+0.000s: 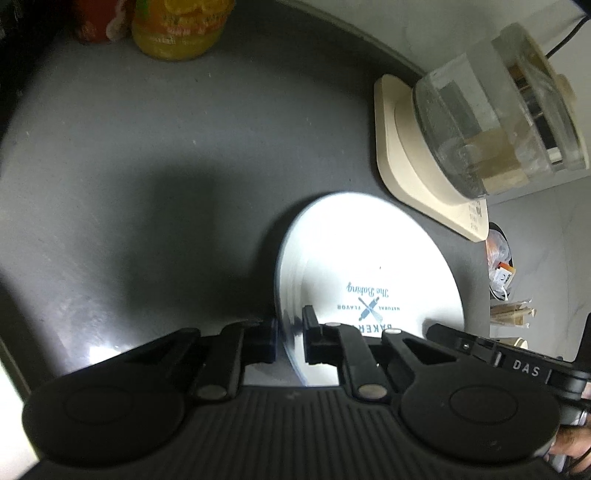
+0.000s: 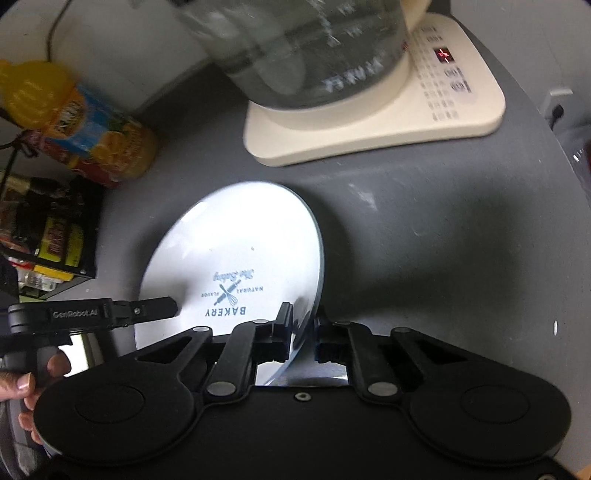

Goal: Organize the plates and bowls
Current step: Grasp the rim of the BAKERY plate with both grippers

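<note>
A white plate (image 1: 369, 254) with a blue "BAKERY" print is held above the dark grey counter (image 1: 147, 147). My left gripper (image 1: 290, 336) is shut on the plate's left rim. My right gripper (image 2: 303, 332) is shut on the plate's (image 2: 236, 243) right rim. The left gripper also shows in the right wrist view (image 2: 155, 308), at the plate's left edge. The right gripper shows in the left wrist view (image 1: 461, 336), at the plate's right edge. The near part of the plate is hidden behind the gripper bodies.
A glass kettle (image 1: 498, 122) stands on a cream base (image 2: 369, 122) at the back right. A yellow juice bottle (image 2: 74, 118) and a red container (image 1: 96, 18) stand at the back left. A black rack with packets (image 2: 48, 236) is at the left. The counter edge (image 1: 487, 266) is at the right.
</note>
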A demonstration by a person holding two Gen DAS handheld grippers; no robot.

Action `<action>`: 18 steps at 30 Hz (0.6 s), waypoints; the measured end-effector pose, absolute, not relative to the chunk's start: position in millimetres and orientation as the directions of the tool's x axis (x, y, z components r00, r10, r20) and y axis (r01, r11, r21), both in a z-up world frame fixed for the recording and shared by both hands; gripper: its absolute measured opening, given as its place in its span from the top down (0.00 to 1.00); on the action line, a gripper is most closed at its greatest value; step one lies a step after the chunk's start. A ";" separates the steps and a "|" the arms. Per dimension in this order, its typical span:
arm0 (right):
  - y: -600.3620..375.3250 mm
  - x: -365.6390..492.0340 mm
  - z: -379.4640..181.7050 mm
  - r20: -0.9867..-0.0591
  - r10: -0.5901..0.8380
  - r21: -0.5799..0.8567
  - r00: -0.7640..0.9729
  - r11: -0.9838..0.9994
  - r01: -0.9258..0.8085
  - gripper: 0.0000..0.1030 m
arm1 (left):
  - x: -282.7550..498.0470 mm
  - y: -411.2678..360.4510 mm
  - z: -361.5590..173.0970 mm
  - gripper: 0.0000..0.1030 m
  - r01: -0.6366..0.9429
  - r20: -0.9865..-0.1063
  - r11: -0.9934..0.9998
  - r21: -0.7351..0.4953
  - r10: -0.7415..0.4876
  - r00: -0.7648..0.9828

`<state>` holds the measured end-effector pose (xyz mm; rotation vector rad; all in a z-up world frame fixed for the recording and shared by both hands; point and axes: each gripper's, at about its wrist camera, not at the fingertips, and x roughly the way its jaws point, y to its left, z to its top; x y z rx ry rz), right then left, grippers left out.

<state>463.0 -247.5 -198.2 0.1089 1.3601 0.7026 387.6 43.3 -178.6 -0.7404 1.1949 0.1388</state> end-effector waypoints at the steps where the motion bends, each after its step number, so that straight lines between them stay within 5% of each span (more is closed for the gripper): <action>1: -247.1 461.9 -195.7 -0.852 0.521 0.462 0.046 0.792 -0.399 0.90 | 386.0 44.8 -176.4 0.90 -0.471 -0.877 0.758 -0.450 -0.276 0.394; 18: -211.2 435.6 -149.4 -0.807 0.584 0.462 0.093 0.720 -0.517 0.90 | 334.9 71.4 -132.6 0.90 -0.515 -0.846 0.718 -0.468 -0.198 0.495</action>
